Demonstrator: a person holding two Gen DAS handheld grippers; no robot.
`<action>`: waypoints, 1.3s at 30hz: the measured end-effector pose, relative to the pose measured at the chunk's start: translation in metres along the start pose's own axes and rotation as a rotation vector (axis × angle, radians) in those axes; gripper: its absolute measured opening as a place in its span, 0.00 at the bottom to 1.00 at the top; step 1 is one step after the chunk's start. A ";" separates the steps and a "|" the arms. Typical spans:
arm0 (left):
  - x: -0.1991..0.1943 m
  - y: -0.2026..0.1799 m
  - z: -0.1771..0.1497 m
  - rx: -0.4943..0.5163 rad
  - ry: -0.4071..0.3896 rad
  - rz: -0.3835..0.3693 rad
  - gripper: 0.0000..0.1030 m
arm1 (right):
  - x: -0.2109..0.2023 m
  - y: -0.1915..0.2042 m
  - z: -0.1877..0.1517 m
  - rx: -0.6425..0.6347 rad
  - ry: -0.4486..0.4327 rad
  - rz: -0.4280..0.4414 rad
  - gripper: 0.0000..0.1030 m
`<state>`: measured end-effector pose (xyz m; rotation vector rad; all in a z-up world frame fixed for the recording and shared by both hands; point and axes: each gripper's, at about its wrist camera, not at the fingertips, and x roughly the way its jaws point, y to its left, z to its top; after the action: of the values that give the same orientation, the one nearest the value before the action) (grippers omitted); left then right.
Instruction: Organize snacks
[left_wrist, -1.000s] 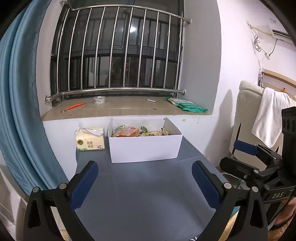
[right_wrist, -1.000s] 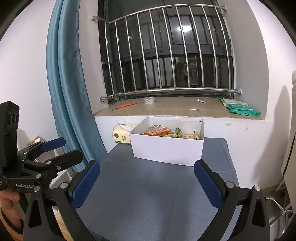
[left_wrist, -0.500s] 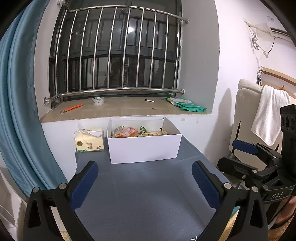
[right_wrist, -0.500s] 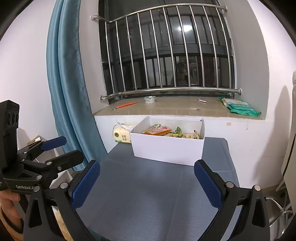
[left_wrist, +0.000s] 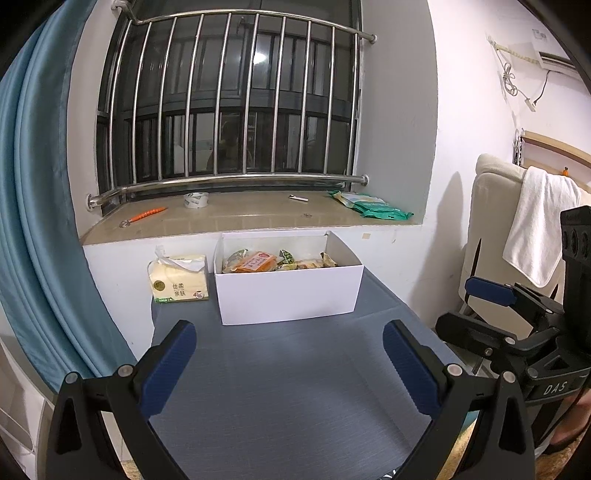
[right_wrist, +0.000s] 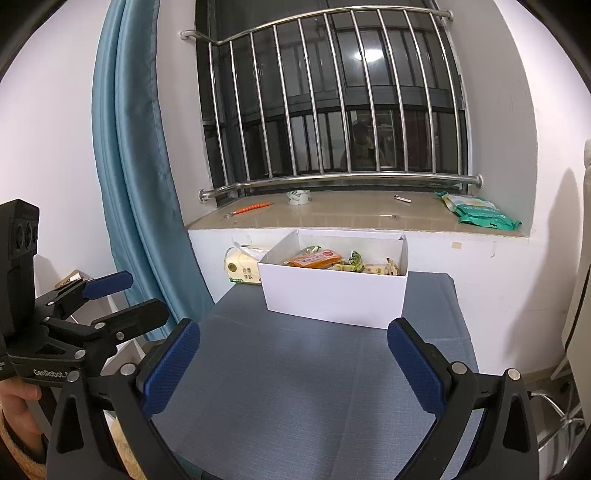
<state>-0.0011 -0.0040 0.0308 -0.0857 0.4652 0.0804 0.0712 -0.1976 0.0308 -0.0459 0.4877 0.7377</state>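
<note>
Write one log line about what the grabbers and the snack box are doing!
left gripper: open, empty | right gripper: open, empty | white box: on table, snacks inside, untouched

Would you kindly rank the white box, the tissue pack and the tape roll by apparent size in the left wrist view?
1. White box, largest.
2. Tissue pack, beside it.
3. Tape roll, smallest, though it sits farther back on the windowsill.
</note>
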 end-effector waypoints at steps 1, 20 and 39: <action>0.000 0.000 0.000 -0.001 0.001 -0.001 1.00 | 0.000 0.000 0.000 0.000 0.000 -0.001 1.00; 0.001 0.000 -0.001 0.003 0.007 0.008 1.00 | 0.000 -0.003 -0.001 0.003 0.006 0.005 1.00; 0.002 -0.001 -0.003 0.003 0.014 0.012 1.00 | 0.002 -0.004 -0.003 0.000 0.010 0.012 1.00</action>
<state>-0.0003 -0.0052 0.0276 -0.0803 0.4794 0.0911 0.0742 -0.2002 0.0271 -0.0463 0.4980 0.7495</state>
